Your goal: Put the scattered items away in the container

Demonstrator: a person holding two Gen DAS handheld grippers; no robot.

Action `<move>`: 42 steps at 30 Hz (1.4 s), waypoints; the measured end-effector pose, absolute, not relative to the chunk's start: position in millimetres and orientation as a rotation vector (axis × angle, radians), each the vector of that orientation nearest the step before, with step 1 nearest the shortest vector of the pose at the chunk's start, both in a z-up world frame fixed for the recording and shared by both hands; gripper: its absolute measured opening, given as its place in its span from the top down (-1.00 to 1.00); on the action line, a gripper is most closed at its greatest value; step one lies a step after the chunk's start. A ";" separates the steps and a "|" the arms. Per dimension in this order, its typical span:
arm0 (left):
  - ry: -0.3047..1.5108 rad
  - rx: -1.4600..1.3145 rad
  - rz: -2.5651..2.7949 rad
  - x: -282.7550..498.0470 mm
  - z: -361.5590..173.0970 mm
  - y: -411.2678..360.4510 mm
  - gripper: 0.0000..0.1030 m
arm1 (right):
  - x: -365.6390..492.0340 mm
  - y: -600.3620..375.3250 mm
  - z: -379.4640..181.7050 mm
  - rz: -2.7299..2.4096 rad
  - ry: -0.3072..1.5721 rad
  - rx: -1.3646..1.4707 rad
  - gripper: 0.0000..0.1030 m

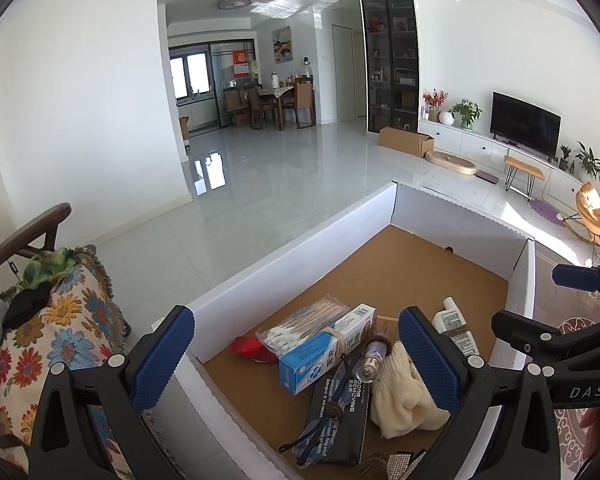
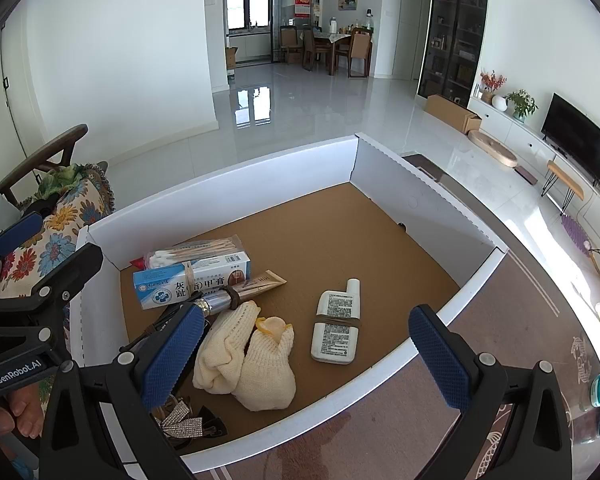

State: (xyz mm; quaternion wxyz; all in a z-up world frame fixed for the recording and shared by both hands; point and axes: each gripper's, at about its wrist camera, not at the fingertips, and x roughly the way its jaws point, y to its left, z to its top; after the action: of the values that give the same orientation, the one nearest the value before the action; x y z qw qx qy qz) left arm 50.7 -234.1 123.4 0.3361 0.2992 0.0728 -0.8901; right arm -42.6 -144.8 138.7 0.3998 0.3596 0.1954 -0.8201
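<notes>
Both grippers hang over the near edge of a white box with a brown cardboard floor (image 2: 380, 248). On the left gripper (image 1: 296, 354) the jaws stand wide apart and hold nothing; the right gripper (image 2: 306, 354) is also spread open and empty. Below the right gripper lies a pair of cream knitted socks (image 2: 248, 356), touching each other. Just beside them, toward the right wall of the box, rests a flat white bottle (image 2: 336, 326) with a brown band around its middle. Behind the socks there is a blue and white carton (image 2: 192, 282) with a pack of cotton swabs (image 2: 196, 250) against its far side, and a brown tube (image 2: 260, 282) lying close to the carton. A small metal cylinder (image 2: 218, 304) touches the socks. At the near corner a sparkling hair clip (image 2: 180, 420) is partly hidden by the gripper finger. In the left wrist view a dark flat packet (image 1: 336, 412) lies under the carton. The far half of the box floor is bare.
</notes>
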 end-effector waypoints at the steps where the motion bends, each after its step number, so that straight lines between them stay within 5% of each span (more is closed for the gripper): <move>1: 0.191 0.780 -2.321 50.7 123.4 -234.1 -1.00 | -42.5 -144.7 138.6 -2.075 0.495 0.909 -0.99; 42: 0.139 0.757 -2.294 43.6 99.3 -219.4 -1.00 | -48.1 -145.5 122.6 -2.089 0.510 0.932 -0.99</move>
State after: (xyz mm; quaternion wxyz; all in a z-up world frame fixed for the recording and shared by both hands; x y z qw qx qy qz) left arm 43.6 -219.4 99.3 0.3530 0.2927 0.0538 -0.8870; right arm -48.1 -145.5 122.6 0.3886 0.3665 0.2007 -0.8212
